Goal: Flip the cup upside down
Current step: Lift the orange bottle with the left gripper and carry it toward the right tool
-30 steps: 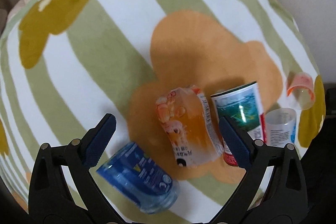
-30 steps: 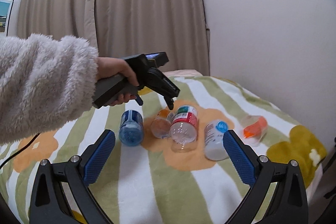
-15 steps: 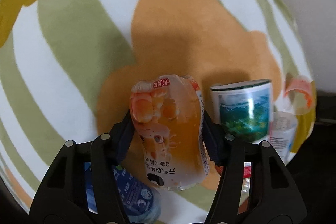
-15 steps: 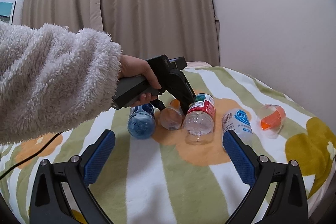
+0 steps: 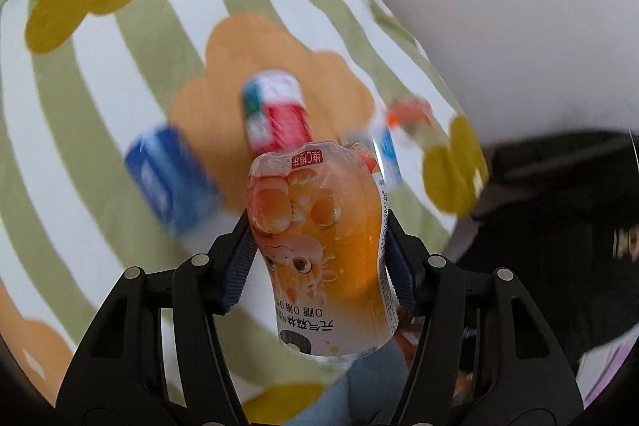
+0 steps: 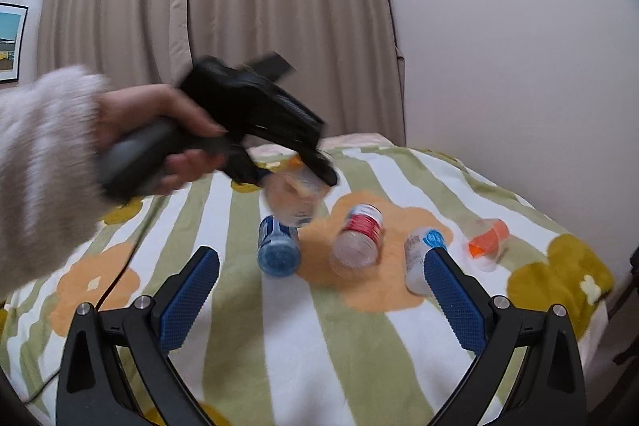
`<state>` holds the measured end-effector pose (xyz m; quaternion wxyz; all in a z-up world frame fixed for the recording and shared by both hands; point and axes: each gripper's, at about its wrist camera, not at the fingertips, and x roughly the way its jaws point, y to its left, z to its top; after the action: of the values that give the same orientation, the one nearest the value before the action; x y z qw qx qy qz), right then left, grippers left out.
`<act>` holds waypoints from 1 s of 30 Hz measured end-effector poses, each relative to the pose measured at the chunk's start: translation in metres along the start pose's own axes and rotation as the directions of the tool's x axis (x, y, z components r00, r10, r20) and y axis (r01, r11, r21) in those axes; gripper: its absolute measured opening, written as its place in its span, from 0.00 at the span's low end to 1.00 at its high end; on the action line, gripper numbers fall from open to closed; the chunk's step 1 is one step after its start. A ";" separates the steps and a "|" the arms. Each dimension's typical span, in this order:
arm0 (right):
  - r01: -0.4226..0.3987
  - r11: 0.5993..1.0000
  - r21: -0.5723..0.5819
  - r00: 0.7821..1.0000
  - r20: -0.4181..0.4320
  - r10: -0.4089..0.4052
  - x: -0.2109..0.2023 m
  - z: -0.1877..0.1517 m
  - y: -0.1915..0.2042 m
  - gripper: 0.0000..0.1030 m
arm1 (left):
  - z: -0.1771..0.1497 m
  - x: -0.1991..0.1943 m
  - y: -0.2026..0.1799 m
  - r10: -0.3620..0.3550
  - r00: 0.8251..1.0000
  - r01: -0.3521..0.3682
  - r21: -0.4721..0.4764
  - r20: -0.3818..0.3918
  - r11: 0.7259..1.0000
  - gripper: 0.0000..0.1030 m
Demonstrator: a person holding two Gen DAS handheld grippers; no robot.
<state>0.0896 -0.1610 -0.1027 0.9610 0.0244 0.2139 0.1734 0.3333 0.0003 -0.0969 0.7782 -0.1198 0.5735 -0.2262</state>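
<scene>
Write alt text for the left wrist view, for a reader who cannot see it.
The left gripper is shut on an orange cup held above a striped, flowered blanket. Behind it, blurred by motion, lie a blue cup and a red cup.

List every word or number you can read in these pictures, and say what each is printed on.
"维C橙味": red tag on the orange cup, printed upside down.
"元气森林": same cup's label, upside down.
"0糖 0脂 0卡": same label, upside down.
Digits along that cup's side: too small to read.
Labels on the blue cup and the red cup: too blurred to read.
</scene>
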 end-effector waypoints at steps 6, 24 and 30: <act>-0.037 0.999 0.025 0.997 -0.071 0.039 -0.020 -0.016 0.003 1.00 | -0.074 0.029 0.005 0.019 1.000 -0.020 -0.035 -0.017 0.999 0.55; -0.002 0.999 0.043 0.994 -0.109 0.007 -0.045 -0.033 -0.006 1.00 | -0.122 0.100 0.022 0.157 0.983 -0.163 -0.055 -0.097 0.985 0.56; -0.002 0.999 0.048 0.995 -0.102 0.007 -0.046 -0.031 -0.006 1.00 | -0.122 0.098 0.020 0.192 0.979 -0.195 -0.029 -0.072 0.980 1.00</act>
<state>0.0391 -0.1837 -0.1134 0.9476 0.0387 0.2669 0.1715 0.2457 -0.0212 -0.2262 0.7739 -0.0695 0.6129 -0.1431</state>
